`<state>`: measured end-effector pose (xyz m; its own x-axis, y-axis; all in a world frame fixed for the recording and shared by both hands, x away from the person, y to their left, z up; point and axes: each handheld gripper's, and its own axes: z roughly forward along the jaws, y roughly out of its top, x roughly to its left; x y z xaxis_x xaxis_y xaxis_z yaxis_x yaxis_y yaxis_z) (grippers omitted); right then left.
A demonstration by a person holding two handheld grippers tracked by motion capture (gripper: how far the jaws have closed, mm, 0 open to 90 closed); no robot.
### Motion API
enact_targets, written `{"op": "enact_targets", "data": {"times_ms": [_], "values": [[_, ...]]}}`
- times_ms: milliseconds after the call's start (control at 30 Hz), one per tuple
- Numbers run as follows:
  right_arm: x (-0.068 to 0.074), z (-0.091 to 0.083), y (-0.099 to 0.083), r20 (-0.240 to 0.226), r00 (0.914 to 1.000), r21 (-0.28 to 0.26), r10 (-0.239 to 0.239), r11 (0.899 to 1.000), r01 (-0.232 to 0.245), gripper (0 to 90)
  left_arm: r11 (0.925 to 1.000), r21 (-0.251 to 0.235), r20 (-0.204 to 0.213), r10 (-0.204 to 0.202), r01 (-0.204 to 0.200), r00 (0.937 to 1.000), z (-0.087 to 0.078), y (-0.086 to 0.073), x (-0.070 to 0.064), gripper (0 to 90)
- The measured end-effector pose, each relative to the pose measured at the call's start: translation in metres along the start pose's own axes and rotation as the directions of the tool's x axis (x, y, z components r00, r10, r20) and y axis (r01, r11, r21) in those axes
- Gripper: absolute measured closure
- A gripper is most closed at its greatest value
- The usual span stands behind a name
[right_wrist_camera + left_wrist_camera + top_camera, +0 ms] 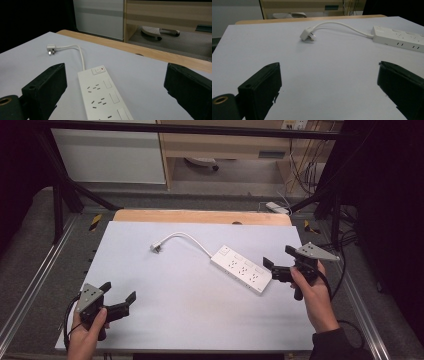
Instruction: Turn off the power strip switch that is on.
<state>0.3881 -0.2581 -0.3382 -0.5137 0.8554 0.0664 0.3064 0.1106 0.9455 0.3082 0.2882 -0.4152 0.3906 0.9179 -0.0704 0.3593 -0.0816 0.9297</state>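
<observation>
Both jaws stand spread on the left hand-held gripper (119,295) and right hand-held gripper (278,258). A power strip (241,269) lies just ahead of the right one, untouched.

Power strip (240,268) glossy plastic; table (165,290) matt.

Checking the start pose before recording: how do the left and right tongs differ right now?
The left tongs hover over bare table, near its front-left corner; the right tongs sit beside the power strip, at its end. The left tongs point toward the plug, the right along the strip. Both are open and empty.
</observation>
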Motion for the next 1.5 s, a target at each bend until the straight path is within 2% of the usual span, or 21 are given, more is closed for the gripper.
{"op": "enact_targets", "data": {"times_ms": [533,767,900,1167,1500], "values": [[0.001,-0.026,-0.019,0.032,0.9991,-0.050,-0.028,0.998,0.030,2.8,1.0000,-0.001,0.007,0.001,-0.001,1.0000,0.000,0.000,-0.001,5.4],[-0.005,-0.035,-0.038,0.093,0.9945,-0.101,-0.050,0.993,0.059,1.6,1.0000,-0.001,0.008,0.002,-0.002,1.0000,0.000,0.000,-0.001,5.4],[-0.010,-0.041,-0.050,0.112,0.9929,-0.123,-0.038,0.991,0.052,1.5,1.0000,-0.003,0.009,-0.003,0.003,1.0000,0.000,0.000,-0.002,5.4],[-0.012,-0.044,-0.071,0.107,0.9933,-0.100,-0.044,0.994,0.054,1.7,1.0000,-0.002,0.010,0.001,-0.001,1.0000,0.000,0.000,-0.003,5.4],[-0.011,-0.034,-0.101,0.051,0.9985,-0.045,-0.020,0.999,0.022,2.1,1.0000,-0.003,0.016,0.003,-0.003,0.9999,0.000,0.000,-0.004,5.4]]}}
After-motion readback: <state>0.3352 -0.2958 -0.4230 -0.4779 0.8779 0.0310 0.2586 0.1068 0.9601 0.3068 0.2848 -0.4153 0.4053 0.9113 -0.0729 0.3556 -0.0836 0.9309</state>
